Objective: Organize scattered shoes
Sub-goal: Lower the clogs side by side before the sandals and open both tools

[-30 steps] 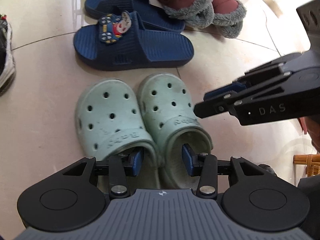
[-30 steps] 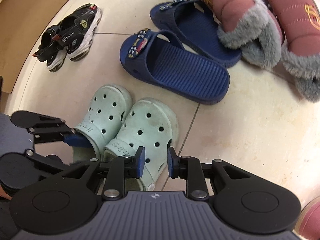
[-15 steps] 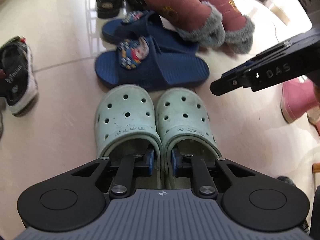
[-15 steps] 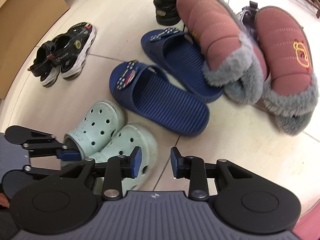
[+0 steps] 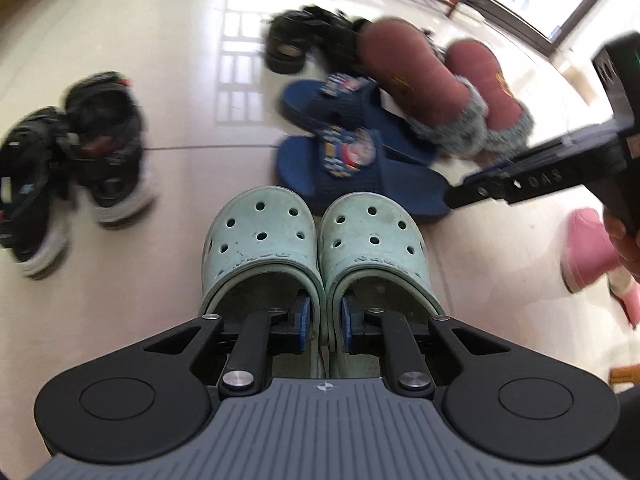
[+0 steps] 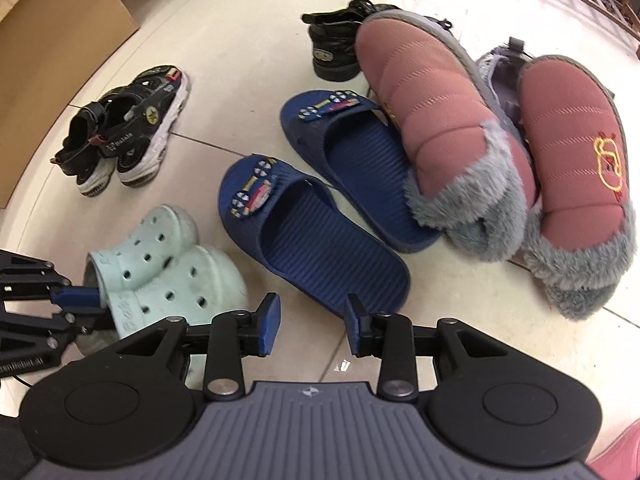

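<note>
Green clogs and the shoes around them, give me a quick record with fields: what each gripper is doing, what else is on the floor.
left gripper: pinching the adjoining inner walls of both green clogs together, one finger in each
right gripper: open, nothing between its fingers, over bare floor
clogs: side by side, toes pointing away
blue slides: beyond the clogs, on the floor
pink fur slippers: resting partly on the far slide
black sandals: a pair, apart to the left
</note>
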